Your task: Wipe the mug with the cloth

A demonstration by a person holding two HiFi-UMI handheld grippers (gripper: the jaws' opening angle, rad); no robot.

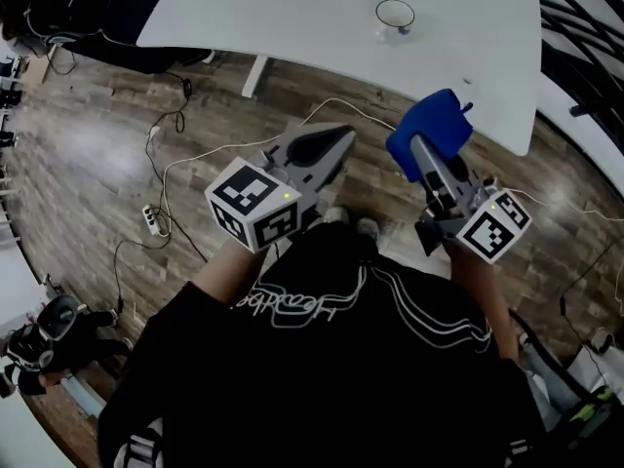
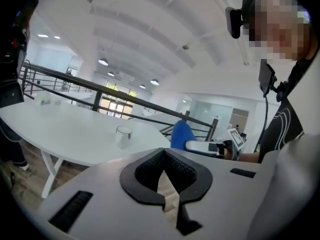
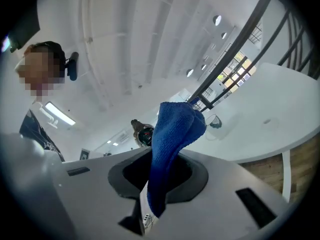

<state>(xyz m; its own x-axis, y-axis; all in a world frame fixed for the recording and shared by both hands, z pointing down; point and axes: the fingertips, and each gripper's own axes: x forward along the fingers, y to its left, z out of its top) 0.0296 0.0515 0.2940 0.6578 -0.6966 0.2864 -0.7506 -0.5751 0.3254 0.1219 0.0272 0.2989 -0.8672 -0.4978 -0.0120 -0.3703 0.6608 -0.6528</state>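
Checking orientation, Operator A is asking: "Which way is the mug (image 1: 395, 15) pointing?"

Operator B: "It is standing upright on the white table (image 1: 292, 27), mouth facing up and long axis vertical. It is sitting toward the far right of the top, well apart from both grippers."

Operator A: "How is the cloth (image 1: 429, 135) lying?"

Operator B: "The right gripper (image 1: 421, 152) is clamping the blue cloth between its jaws. The cloth's long axis is running along the jaws and out past the tips, its bunched end pointing far, toward the table. In the head view that end is overlapping the table's near edge."

Operator A: "And the left gripper (image 1: 343, 136)?"

Operator B: "Its jaws are sitting fully together at the tips, gripping nothing. It is hovering over the wooden floor (image 1: 97, 144), on the near side of the table edge and left of the cloth."

Operator A: "What room is showing?"

Operator B: "Bare tabletop is surrounding the mug on all sides. The table's near edge is running between the grippers and the mug, with its right corner just beyond the cloth. Cables (image 1: 166, 164) are trailing across the floor on the left."
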